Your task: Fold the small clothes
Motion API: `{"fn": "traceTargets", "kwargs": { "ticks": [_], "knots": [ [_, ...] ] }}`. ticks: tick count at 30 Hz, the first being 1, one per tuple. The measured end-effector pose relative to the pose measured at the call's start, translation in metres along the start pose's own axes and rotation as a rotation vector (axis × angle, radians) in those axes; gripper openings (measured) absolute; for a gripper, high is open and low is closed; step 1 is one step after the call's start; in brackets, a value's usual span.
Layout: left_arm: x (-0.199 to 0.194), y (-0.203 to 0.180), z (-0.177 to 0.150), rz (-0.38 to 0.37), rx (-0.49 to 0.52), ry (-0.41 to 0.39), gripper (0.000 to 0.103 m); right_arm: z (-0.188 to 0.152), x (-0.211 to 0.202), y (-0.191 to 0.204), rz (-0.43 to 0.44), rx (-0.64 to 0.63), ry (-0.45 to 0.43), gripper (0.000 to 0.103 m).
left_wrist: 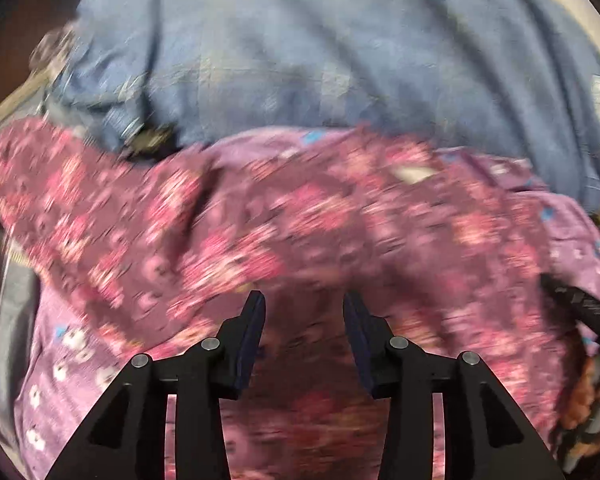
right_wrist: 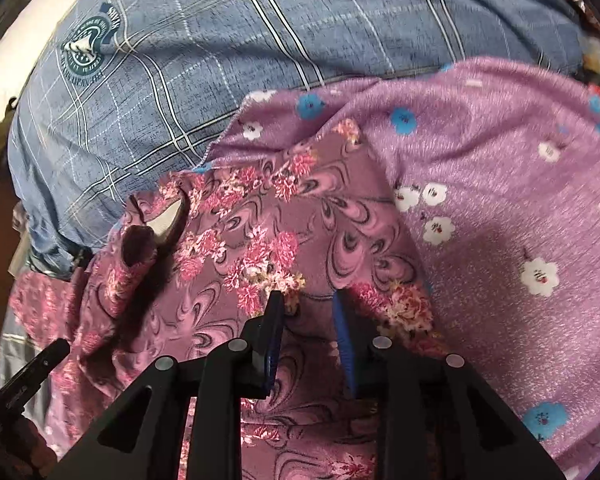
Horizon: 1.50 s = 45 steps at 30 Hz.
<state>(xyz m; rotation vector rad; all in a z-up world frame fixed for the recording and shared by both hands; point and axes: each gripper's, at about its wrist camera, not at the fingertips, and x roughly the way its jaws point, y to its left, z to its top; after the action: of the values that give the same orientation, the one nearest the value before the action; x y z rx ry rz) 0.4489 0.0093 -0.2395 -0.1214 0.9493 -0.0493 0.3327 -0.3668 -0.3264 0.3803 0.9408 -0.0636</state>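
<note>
Here both tongs, left (left_wrist: pixel 304 300) & right (right_wrist: pixel 308 300), gape over floral garment (right_wrist: pixel 260 240) (crisp in right view only).

Soft printed cloth everywhere, hard matt plastic on the tools.

We see a mauve floral garment (right_wrist: pixel 268 220) of thin, smooth cloth with a slight sheen, lying on a lilac flowered fabric (right_wrist: pixel 500 184) that looks brushed and faintly fuzzy. Behind them the blue checked sheet (right_wrist: pixel 220 52) is a matt woven cloth with a printed green emblem (right_wrist: pixel 86 46). Our right gripper (right_wrist: pixel 308 300) and left gripper (left_wrist: pixel 304 300) are matt black plastic with dull metal pins (right_wrist: pixel 237 345); the finger pads (right_wrist: pixel 342 332) look like blue, slightly rubbery material.
</note>
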Motion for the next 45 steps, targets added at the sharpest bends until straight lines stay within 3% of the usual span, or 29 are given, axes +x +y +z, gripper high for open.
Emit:
{"fn": "traceTargets", "kwargs": {
  "ticks": [2,5,7,12,17,19,24,26,28,31,33,35,40,42,44,45],
  "knots": [
    [-0.002,0.021,0.003,-0.003,-0.083,0.021,0.040,0.000,-0.007,0.008,0.048,0.022,-0.001,0.029],
    [-0.021,0.052,0.010,-0.003,-0.177,-0.038,0.044,-0.001,-0.017,0.029,0.132,0.042,-0.016,0.029],
    [-0.032,0.070,0.010,0.038,-0.209,-0.076,0.051,-0.002,-0.012,0.047,0.213,0.053,0.024,0.030],
    [-0.046,0.130,0.007,0.136,-0.338,-0.103,0.051,-0.001,0.015,0.082,0.364,0.146,0.136,0.041],
    [-0.061,0.188,0.000,0.187,-0.478,-0.118,0.051,-0.002,0.039,0.080,0.418,0.290,0.188,0.042],
    [-0.063,0.192,-0.001,0.193,-0.494,-0.116,0.051,-0.007,0.050,0.072,0.418,0.363,0.200,0.042],
    [-0.060,0.209,-0.004,0.184,-0.534,-0.096,0.051,-0.013,0.067,0.065,0.460,0.476,0.152,0.040],
    [-0.059,0.217,-0.004,0.176,-0.553,-0.091,0.051,-0.010,0.069,0.073,0.541,0.502,0.126,0.042],
    [-0.058,0.227,-0.003,0.173,-0.575,-0.087,0.051,-0.004,0.065,0.101,0.642,0.411,0.137,0.042],
    [-0.060,0.240,-0.006,0.193,-0.613,-0.088,0.051,-0.005,0.046,0.164,0.715,0.129,0.174,0.043],
    [-0.061,0.246,-0.008,0.196,-0.636,-0.088,0.051,-0.014,0.037,0.198,0.696,-0.057,0.219,0.050],
    [-0.062,0.249,-0.008,0.194,-0.648,-0.089,0.051,-0.025,0.035,0.214,0.648,-0.164,0.249,0.050],
    [-0.063,0.251,-0.008,0.188,-0.646,-0.090,0.051,-0.046,0.054,0.192,0.531,-0.130,0.291,0.048],
    [-0.063,0.253,-0.009,0.187,-0.648,-0.092,0.051,-0.056,0.067,0.187,0.501,-0.109,0.344,0.034],
    [-0.064,0.254,-0.009,0.178,-0.651,-0.098,0.049,-0.061,0.066,0.189,0.439,-0.161,0.328,0.023],
    [-0.064,0.255,-0.010,0.157,-0.656,-0.104,0.049,-0.061,0.061,0.189,0.441,-0.166,0.330,0.026]
  ]
}}
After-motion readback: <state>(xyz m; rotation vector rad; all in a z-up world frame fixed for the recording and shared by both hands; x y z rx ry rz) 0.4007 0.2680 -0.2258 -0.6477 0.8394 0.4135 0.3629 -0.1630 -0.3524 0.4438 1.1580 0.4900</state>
